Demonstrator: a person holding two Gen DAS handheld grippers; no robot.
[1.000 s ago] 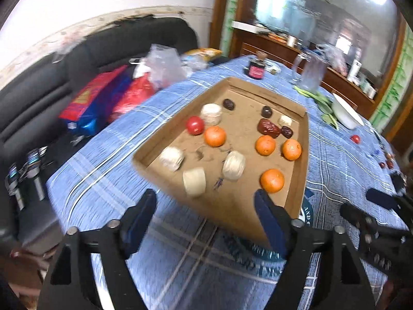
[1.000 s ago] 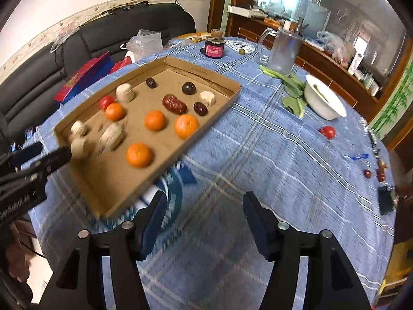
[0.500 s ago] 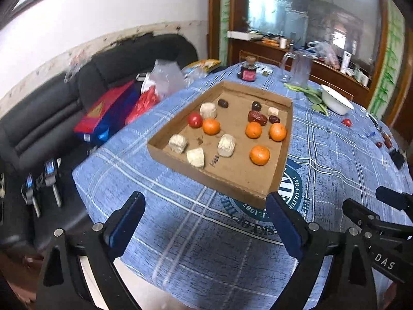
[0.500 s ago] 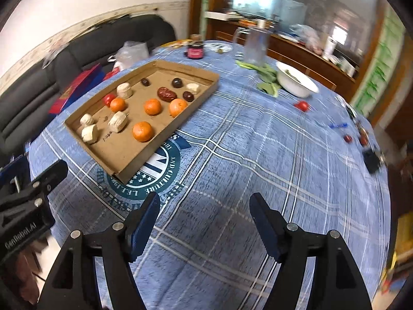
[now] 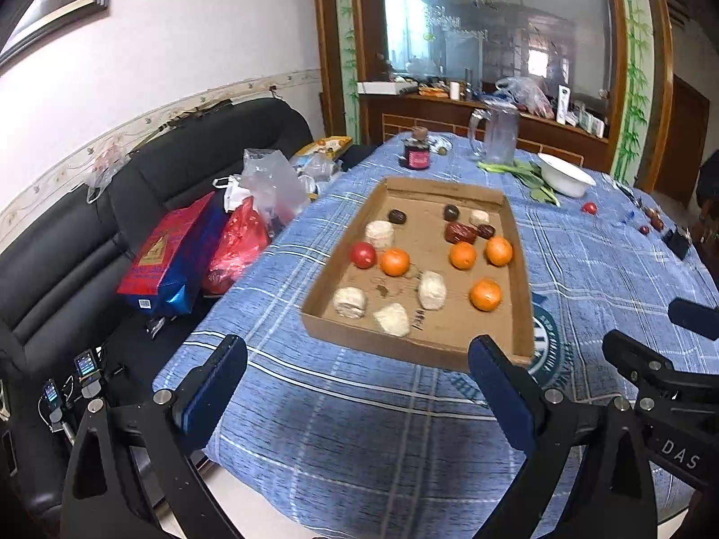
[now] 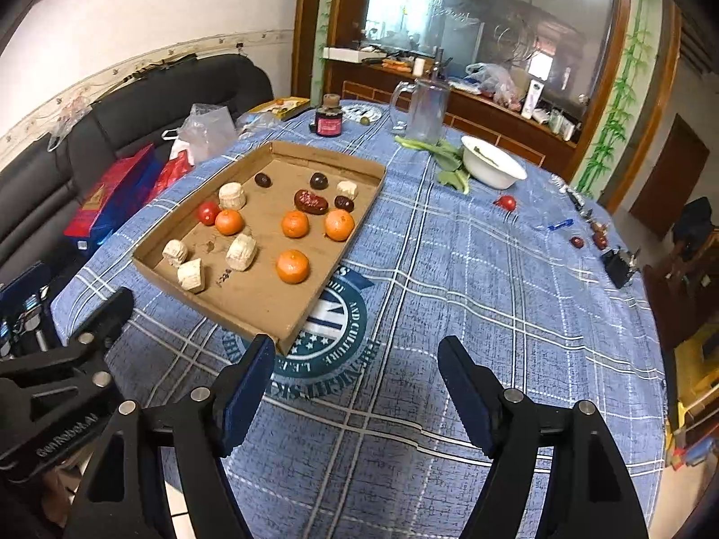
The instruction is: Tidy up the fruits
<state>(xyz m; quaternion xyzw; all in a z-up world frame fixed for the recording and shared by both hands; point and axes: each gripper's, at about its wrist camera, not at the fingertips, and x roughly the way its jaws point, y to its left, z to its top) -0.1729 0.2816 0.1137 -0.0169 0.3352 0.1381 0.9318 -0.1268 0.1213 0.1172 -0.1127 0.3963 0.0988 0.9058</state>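
Observation:
A shallow cardboard tray lies on the blue checked tablecloth. It holds several oranges, a red tomato, a wrinkled red date, small dark fruits and several pale chunks. My left gripper hovers short of the tray's near wall, its jaws opening with nothing between them. My right gripper hangs over the printed emblem beside the tray's near corner. Its jaws are opening too, with nothing between them. Each gripper shows at the edge of the other's view.
A loose tomato, small dark fruits, a white bowl, greens, a glass pitcher and a jar sit farther back. A black sofa with bags lies to the left. The table's edge is just below the grippers.
Both grippers drew back and up from the tray, so it now looks smaller and farther off. The jaws of both stand wider apart than before.

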